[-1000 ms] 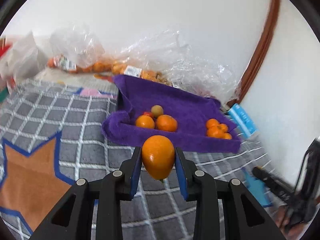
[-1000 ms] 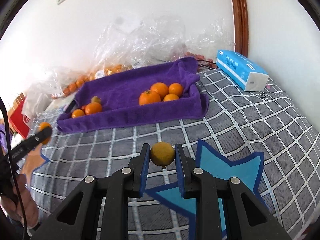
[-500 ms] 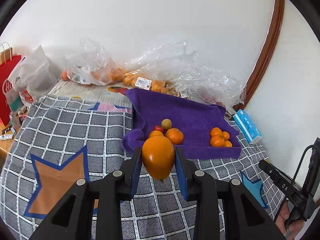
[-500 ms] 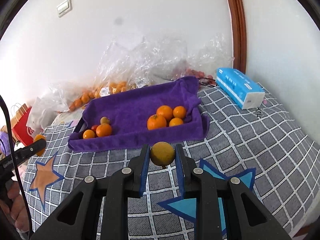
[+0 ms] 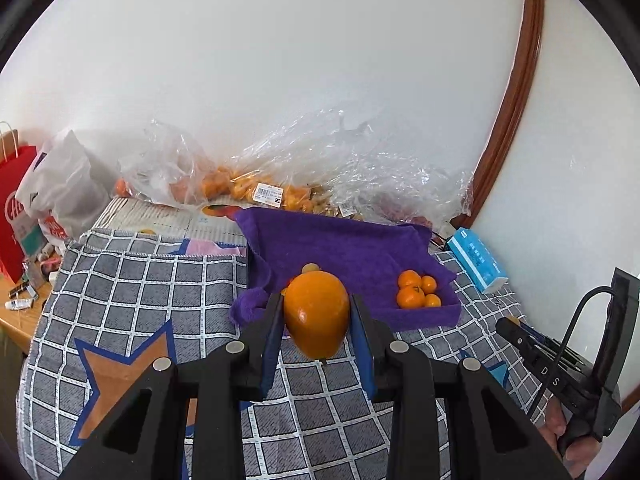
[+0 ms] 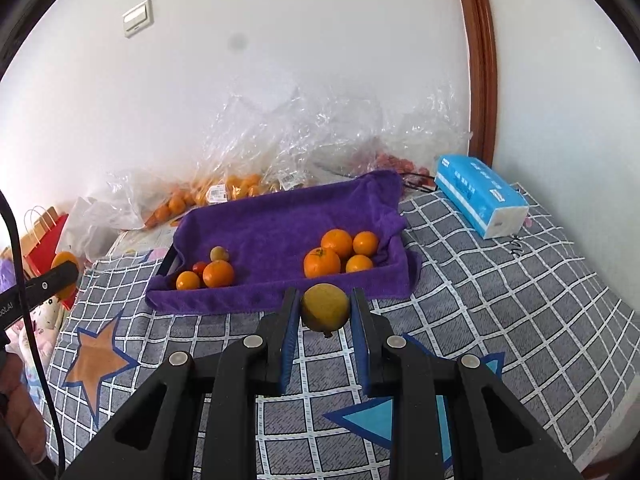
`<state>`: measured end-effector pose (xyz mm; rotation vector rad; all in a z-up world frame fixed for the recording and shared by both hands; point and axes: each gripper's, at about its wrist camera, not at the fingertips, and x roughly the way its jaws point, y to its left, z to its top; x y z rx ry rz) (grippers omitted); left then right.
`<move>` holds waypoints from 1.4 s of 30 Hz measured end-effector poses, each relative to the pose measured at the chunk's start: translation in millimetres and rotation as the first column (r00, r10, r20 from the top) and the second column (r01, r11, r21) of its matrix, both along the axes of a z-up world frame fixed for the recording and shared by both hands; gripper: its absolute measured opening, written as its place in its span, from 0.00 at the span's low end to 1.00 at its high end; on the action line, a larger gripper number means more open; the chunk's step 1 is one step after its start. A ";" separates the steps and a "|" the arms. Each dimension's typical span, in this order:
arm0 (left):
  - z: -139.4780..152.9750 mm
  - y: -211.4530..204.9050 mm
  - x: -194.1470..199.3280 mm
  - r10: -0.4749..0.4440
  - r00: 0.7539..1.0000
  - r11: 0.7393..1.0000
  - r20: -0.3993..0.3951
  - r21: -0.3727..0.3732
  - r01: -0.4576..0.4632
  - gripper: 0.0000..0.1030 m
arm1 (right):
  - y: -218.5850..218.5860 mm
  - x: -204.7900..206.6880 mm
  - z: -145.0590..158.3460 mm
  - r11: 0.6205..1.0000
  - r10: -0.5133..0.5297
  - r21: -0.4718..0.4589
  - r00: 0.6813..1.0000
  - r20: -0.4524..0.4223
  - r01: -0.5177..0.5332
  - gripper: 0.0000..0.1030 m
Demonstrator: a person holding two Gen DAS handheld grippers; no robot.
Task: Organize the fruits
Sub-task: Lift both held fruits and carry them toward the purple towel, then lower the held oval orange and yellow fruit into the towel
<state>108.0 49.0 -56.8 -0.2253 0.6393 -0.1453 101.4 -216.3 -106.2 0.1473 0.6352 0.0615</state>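
My left gripper (image 5: 316, 314) is shut on a large orange fruit (image 5: 316, 312), held above the checked cloth in front of the purple towel-lined tray (image 5: 348, 240). My right gripper (image 6: 325, 308) is shut on a yellow lemon (image 6: 325, 307), just in front of the tray (image 6: 280, 220). In the tray, several oranges (image 6: 340, 254) lie at the right end. A second group with oranges, a small red fruit and a small greenish one (image 6: 208, 270) lies at the left end. The left gripper with its fruit also shows in the right wrist view (image 6: 60, 270).
Clear plastic bags of oranges (image 6: 224, 190) lie behind the tray against the wall. A blue tissue pack (image 6: 480, 196) lies right of the tray. A red paper bag (image 5: 12, 208) and a white bag (image 5: 60, 192) stand at far left. The grey checked cloth (image 6: 500, 300) covers the table.
Both grippers have pulled back and up from the tray, each still holding its fruit. The tray looks smaller and farther in both views.
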 end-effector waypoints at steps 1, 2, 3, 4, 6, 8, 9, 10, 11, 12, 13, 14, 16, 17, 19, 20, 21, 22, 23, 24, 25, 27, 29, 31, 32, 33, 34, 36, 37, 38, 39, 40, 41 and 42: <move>0.5 -0.9 0.2 -0.004 1.000 1.000 -0.001 -0.001 0.004 0.30 | 0.2 -0.3 0.8 1.000 0.003 0.004 1.000 0.000 -0.003 0.24; 1.0 -1.4 0.2 -0.006 1.000 1.000 -0.002 -0.001 0.006 0.30 | 0.6 -0.7 1.6 1.000 0.006 0.007 1.000 0.000 -0.006 0.24; 1.6 -1.5 -0.4 -0.005 1.000 1.000 -0.002 -0.001 0.005 0.30 | 1.2 -0.5 2.3 1.000 0.006 0.005 1.000 0.000 -0.006 0.24; 2.3 -1.3 -0.8 -0.005 1.000 1.000 -0.001 -0.004 0.005 0.30 | 2.1 -0.3 2.9 1.000 0.006 0.001 1.000 0.001 -0.006 0.24; 3.7 -1.0 -0.6 -0.011 1.000 1.000 -0.007 -0.014 0.011 0.30 | 3.6 0.8 4.5 1.000 0.008 -0.001 1.000 0.004 -0.008 0.24; 5.6 -0.6 -0.3 -0.019 1.000 1.000 -0.009 -0.022 0.019 0.30 | 5.1 1.7 6.6 1.000 0.011 0.002 1.000 0.004 -0.011 0.24; 6.5 -0.7 -0.5 -0.019 1.000 1.000 -0.006 -0.021 0.019 0.30 | 5.5 1.4 7.3 1.000 0.012 0.003 1.000 0.007 -0.012 0.24; 7.3 -0.9 -0.5 -0.015 1.000 1.000 -0.003 -0.021 0.015 0.30 | 6.2 1.6 8.8 1.000 0.014 0.003 1.000 0.012 -0.015 0.24; 8.1 -0.8 0.4 -0.011 1.000 1.000 -0.004 -0.022 0.011 0.30 | 6.4 2.1 9.5 1.000 0.016 0.001 1.000 0.013 -0.016 0.24; 8.1 -0.5 1.5 -0.012 1.000 1.000 -0.006 -0.025 0.012 0.30 | 6.8 2.4 10.5 1.000 0.016 -0.002 1.000 0.014 -0.016 0.24; 8.2 -0.7 2.8 -0.017 1.000 0.999 -0.010 -0.030 0.017 0.30 | 7.1 2.7 11.6 1.000 0.016 -0.003 1.000 0.016 -0.016 0.24; 8.5 -0.9 3.3 -0.020 1.000 0.999 -0.011 -0.031 0.020 0.30 | 7.1 3.0 12.5 1.000 0.017 -0.002 1.000 0.016 -0.017 0.24; 9.6 -0.6 3.0 -0.017 1.000 1.000 -0.005 -0.025 0.017 0.30 | 6.7 3.5 13.9 1.000 0.019 0.002 1.000 0.019 -0.019 0.24; 10.2 0.1 2.9 -0.013 1.000 1.000 -0.002 -0.022 0.013 0.30 | 6.9 4.1 14.5 1.000 0.020 0.002 1.000 0.021 -0.020 0.24; 11.3 2.2 3.5 -0.011 1.000 1.000 0.000 -0.025 0.011 0.30 | 7.6 5.4 15.1 1.000 0.020 0.002 0.999 0.025 -0.020 0.24; 11.5 2.7 4.8 -0.009 1.000 1.000 -0.003 -0.028 0.009 0.30 | 7.9 6.6 15.2 1.000 0.020 0.004 1.000 0.024 -0.020 0.24; 11.7 3.7 6.5 -0.008 1.000 0.999 -0.007 -0.031 0.007 0.30 | 8.5 7.8 15.2 1.000 0.021 0.006 1.000 0.023 -0.021 0.24; 12.0 4.3 7.8 -0.009 1.000 0.999 -0.008 -0.034 0.008 0.30 | 8.9 9.0 15.4 1.000 0.022 0.008 1.000 0.023 -0.022 0.24; 12.1 4.7 9.5 -0.010 1.000 0.999 -0.010 -0.036 0.009 0.30 | 9.2 9.8 15.7 1.000 0.022 0.009 1.000 0.023 -0.022 0.24; 12.3 4.7 11.3 -0.009 1.000 0.999 -0.012 -0.036 0.009 0.30 | 9.7 10.9 16.2 1.000 0.023 0.008 0.999 0.024 -0.023 0.24; 12.6 4.2 12.9 -0.009 1.000 0.999 -0.015 -0.035 0.009 0.30 | 10.3 12.5 16.9 1.000 0.024 0.006 0.999 0.025 -0.024 0.24; 13.4 3.0 15.5 -0.017 1.000 0.999 -0.015 -0.035 0.016 0.30 | 10.9 15.0 18.3 1.000 0.023 0.003 0.999 0.025 -0.023 0.24; 14.8 1.3 17.6 -0.020 1.000 0.999 -0.010 -0.027 0.020 0.30 | 10.9 17.4 20.3 1.000 0.023 0.007 0.999 0.028 -0.023 0.24; 16.2 0.8 20.2 -0.024 1.000 0.999 -0.006 -0.023 0.024 0.30 | 11.2 20.4 22.4 1.000 0.022 0.008 0.999 0.032 -0.023 0.24; 16.9 0.8 22.2 -0.025 1.000 0.999 -0.007 -0.024 0.025 0.30 | 11.5 22.4 23.5 1.000 0.021 0.007 0.999 0.035 -0.021 0.24; 17.7 0.9 24.4 -0.026 1.000 0.999 -0.007 -0.026 0.025 0.30 | 11.4 23.9 24.3 1.000 0.020 0.008 0.999 0.035 -0.020 0.24; 18.6 1.1 26.3 -0.027 1.000 0.999 -0.005 -0.026 0.026 0.30 | 11.5 26.1 25.5 1.000 0.019 0.010 0.999 0.035 -0.019 0.24; 20.1 1.4 30.0 -0.027 1.000 0.999 0.000 -0.024 0.027 0.30 | 11.5 29.9 27.2 1.000 0.021 0.015 0.999 0.036 -0.022 0.24; 20.5 1.8 32.1 -0.027 1.000 0.999 0.000 -0.025 0.027 0.30 | 11.9 32.4 28.1 1.000 0.022 0.015 0.999 0.037 -0.022 0.24; 20.6 1.7 35.3 -0.026 1.000 0.999 -0.003 -0.027 0.026 0.30 | 12.2 34.8 28.9 1.000 0.020 0.013 0.999 0.037 -0.021 0.24; 20.4 1.8 38.6 -0.026 1.000 0.999 -0.008 -0.028 0.026 0.30 | 12.3 36.1 29.3 1.000 0.021 0.012 0.999 0.037 -0.021 0.24; 20.1 2.1 41.5 -0.028 1.000 0.999 -0.010 -0.031 0.028 0.30 | 12.3 38.4 29.7 1.000 0.022 0.011 0.999 0.036 -0.023 0.24; 20.0 2.6 44.7 -0.029 1.000 0.999 -0.010 -0.033 0.029 0.30 | 12.1 40.3 29.9 1.000 0.022 0.011 0.999 0.035 -0.022 0.24; 20.0 2.6 46.3 -0.029 1.000 0.999 -0.009 -0.033 0.029 0.30 | 11.9 42.5 30.2 1.000 0.021 0.010 0.999 0.034 -0.021 0.24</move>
